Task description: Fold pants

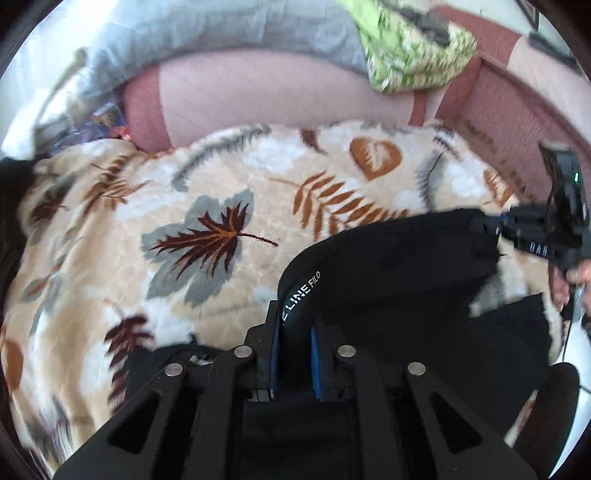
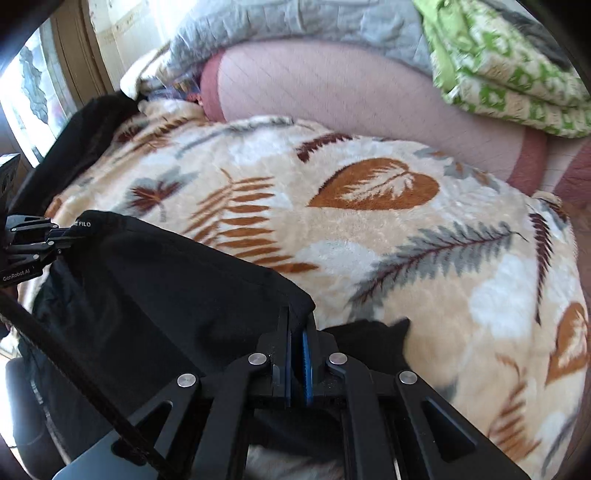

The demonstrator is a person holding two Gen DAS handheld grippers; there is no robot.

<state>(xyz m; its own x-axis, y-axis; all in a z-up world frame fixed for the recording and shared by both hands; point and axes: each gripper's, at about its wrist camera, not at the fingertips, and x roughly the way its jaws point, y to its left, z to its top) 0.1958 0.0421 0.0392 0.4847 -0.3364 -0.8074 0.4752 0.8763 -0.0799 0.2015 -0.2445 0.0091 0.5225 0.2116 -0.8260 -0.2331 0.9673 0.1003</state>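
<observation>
Black pants with white lettering on the waistband are held up over a leaf-patterned blanket. My left gripper is shut on one corner of the waistband. My right gripper is shut on the other corner of the pants. The right gripper shows at the right of the left wrist view, and the left gripper at the left of the right wrist view. The fabric hangs stretched between the two, with more black cloth lying below on the blanket.
The blanket covers a bed or sofa. Behind it lie a pink bolster, a grey quilt and a green patterned cloth. A window and wooden frame stand at the far left.
</observation>
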